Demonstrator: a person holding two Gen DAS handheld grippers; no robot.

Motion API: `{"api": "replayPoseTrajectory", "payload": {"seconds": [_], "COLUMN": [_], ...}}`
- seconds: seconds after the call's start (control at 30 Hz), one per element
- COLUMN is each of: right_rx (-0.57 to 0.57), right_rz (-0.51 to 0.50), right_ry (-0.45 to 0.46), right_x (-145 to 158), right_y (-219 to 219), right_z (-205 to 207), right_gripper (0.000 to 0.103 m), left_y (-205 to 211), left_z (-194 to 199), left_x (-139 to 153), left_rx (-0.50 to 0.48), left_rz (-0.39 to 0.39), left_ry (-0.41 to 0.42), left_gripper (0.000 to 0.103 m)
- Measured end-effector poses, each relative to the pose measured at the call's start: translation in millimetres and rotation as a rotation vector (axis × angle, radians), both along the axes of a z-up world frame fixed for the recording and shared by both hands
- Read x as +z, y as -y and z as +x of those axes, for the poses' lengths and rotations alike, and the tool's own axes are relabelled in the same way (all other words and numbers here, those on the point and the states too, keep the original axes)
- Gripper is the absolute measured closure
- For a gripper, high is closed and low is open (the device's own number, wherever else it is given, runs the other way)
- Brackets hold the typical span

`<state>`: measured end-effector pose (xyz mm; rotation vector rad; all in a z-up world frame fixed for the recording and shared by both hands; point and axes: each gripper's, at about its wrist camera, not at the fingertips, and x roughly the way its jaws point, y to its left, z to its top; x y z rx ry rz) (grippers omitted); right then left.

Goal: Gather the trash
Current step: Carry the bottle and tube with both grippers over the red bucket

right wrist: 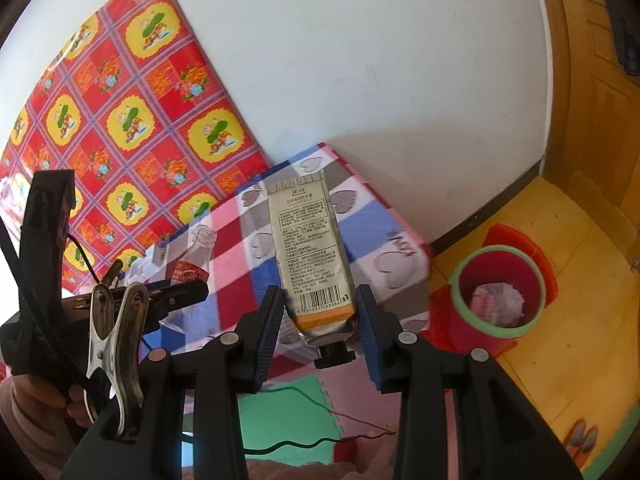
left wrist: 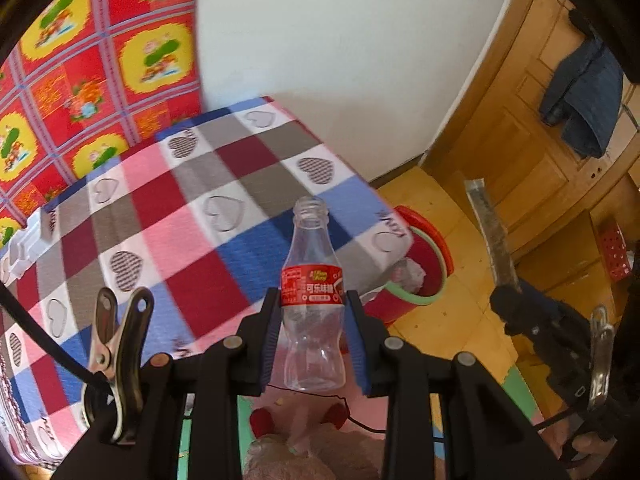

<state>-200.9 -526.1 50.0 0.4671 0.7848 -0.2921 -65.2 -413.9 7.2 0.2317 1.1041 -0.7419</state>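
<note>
Left gripper [left wrist: 313, 322] jaws clamped on empty bottle [left wrist: 313, 300] | right gripper [right wrist: 319, 328] jaws clamped on cream tube [right wrist: 310, 256] | red bin [right wrist: 498, 294] on floor

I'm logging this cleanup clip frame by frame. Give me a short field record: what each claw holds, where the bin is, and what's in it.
left claw: shut on clear plastic bottle, red label, no cap, neck pointing away
right claw: shut on silver tube, black cap nearest the camera, printed back facing the lens
bin: red, green rim, on the yellow floor beside the checked bed cover
bin contents: crumpled pale wrapper
items binned: neither held item yet
</note>
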Motion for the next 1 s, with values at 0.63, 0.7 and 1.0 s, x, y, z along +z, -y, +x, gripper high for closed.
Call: {"api": "replayPoseTrajectory", "payload": {"seconds": [0.63, 0.7, 1.0], "right_rx": [-0.056, -0.076, -0.126], "right_rz": [-0.060, -0.054, -0.052], "right_ry": [-0.070, -0.075, -0.113], "right_x": [-5.4, -8.1, -25.3], "right_y": [119.7, 131.1, 167.2], "right_z": [-74.7, -80.9, -96.1], "right_gripper": [0.065, 0.065, 0.065], "left_y": [125.7, 138.1, 193.5], "left_z": [-53.6, -56.5, -63.3], "left_x": [1.5, -0.9, -28.8], "left_rx": [-0.088, -0.110, -0.204], "left_rz": [-0.047, -0.052, -0.058], "left_ry": [-0.009, -0.016, -0.050], "left_gripper": [0.071, 0.071, 0.071]}}
